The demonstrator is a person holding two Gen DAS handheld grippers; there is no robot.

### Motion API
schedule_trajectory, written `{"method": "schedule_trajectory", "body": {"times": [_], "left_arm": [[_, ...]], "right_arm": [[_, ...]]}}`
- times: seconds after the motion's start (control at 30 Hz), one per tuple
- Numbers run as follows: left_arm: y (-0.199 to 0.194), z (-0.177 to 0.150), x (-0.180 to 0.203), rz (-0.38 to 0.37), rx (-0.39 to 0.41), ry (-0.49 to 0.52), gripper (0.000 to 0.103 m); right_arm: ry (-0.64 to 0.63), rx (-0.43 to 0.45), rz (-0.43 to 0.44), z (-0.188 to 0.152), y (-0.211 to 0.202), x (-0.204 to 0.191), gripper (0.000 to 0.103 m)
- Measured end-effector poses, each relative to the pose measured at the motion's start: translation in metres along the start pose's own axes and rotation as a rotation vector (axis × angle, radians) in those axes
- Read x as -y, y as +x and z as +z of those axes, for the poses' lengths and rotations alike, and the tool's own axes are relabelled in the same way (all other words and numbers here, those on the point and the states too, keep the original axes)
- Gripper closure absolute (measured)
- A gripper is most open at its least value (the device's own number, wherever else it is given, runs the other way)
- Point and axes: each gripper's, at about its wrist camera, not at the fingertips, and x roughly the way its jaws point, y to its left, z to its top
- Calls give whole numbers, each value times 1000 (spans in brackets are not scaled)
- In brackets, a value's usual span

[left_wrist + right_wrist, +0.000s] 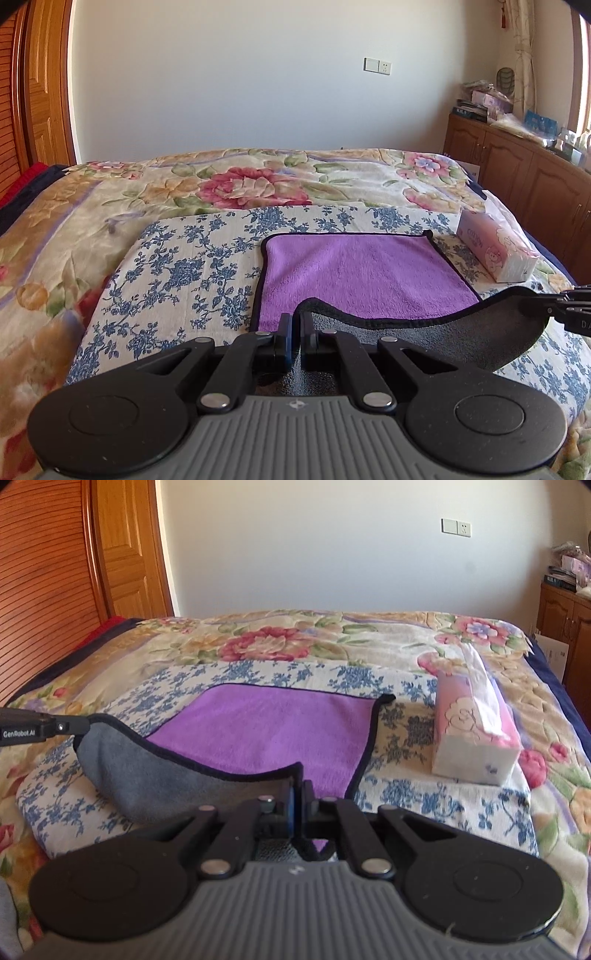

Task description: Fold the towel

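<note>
A purple towel (362, 273) with a dark hem and a grey underside lies on a blue-flowered cloth (177, 273) on the bed. Its near edge is lifted, grey side (424, 332) up. My left gripper (297, 321) is shut on the near left corner. My right gripper (298, 786) is shut on the near right corner; it also shows at the right edge of the left wrist view (554, 308). In the right wrist view the purple towel (266, 731) lies ahead, and the left gripper (79, 726) holds the lifted grey flap (155, 775) at the left.
A pink tissue pack (495, 251) lies just right of the towel, also in the right wrist view (476, 731). A floral quilt (251, 184) covers the bed. A wooden cabinet (524, 173) with clutter stands at the right, wooden doors (74, 554) at the left.
</note>
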Motion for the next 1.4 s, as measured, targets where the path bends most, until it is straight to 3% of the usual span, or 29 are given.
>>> {"method": "schedule_trajectory", "body": {"times": [1.4], "left_arm": [[52,49,3,-3,51,7,98]], "right_arm": [[-107,47,-18,47,45,22,99]]}}
